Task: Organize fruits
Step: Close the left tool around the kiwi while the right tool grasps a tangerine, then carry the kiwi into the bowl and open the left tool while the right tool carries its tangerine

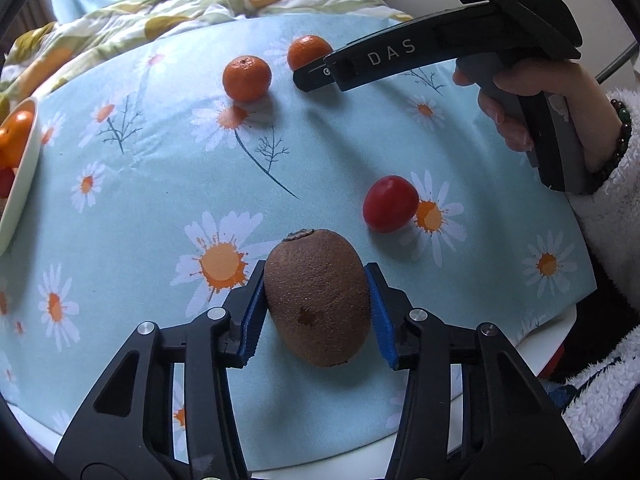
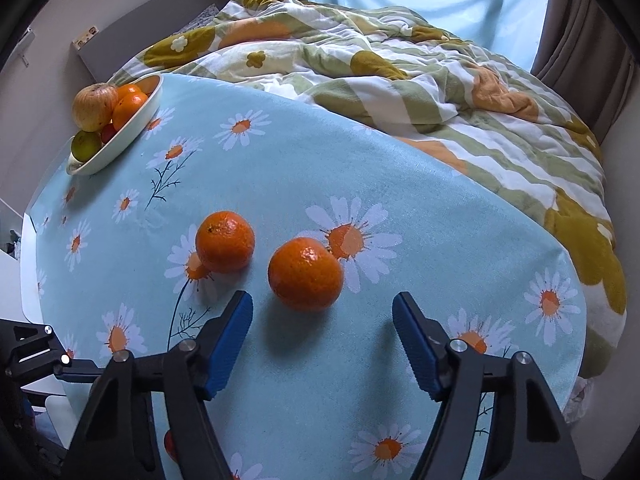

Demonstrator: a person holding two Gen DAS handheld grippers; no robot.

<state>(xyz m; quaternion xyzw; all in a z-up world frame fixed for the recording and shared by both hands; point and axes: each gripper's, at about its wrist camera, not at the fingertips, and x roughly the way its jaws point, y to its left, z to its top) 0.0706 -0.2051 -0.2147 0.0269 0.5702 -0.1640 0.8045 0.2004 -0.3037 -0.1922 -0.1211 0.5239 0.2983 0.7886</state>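
Currently the left gripper clamps the kiwi at lower centre; right gripper stands wide before the nearer tangerine. Next: carry to bowl, upper left.

Two tangerines on daisy cloth ahead of spread blue fingers.

A pale blue tablecloth printed with white, orange-centred daisies carries two bright orange mandarins, a red plum and a speckled brown kiwi; blue gripper pads.
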